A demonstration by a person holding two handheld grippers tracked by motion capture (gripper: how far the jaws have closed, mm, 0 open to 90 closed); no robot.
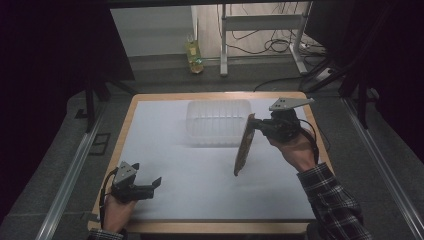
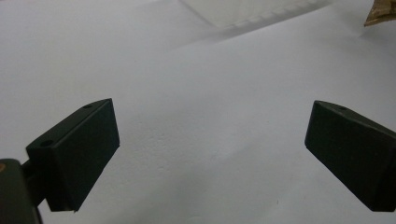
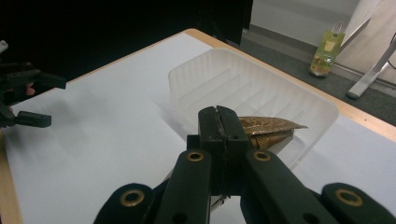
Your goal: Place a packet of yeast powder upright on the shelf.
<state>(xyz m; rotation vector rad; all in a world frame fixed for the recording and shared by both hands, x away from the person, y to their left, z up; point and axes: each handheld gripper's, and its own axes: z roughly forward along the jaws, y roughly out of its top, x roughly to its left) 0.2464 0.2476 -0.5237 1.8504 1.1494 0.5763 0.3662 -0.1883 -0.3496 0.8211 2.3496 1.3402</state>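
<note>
Brown packet (image 1: pixel 244 146) in right hand-held gripper (image 1: pixel 255 122)

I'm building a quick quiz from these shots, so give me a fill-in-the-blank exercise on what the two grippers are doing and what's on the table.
1. The right gripper is shut on a brown ____.
2. The left gripper holds nothing, and its jaws stand ____.
3. The clear plastic tray sits on the white sheet toward the table's ____ edge.
4. The yellow bottle stands on the ____, beyond the table.

Missing words: packet; open; far; floor
</note>
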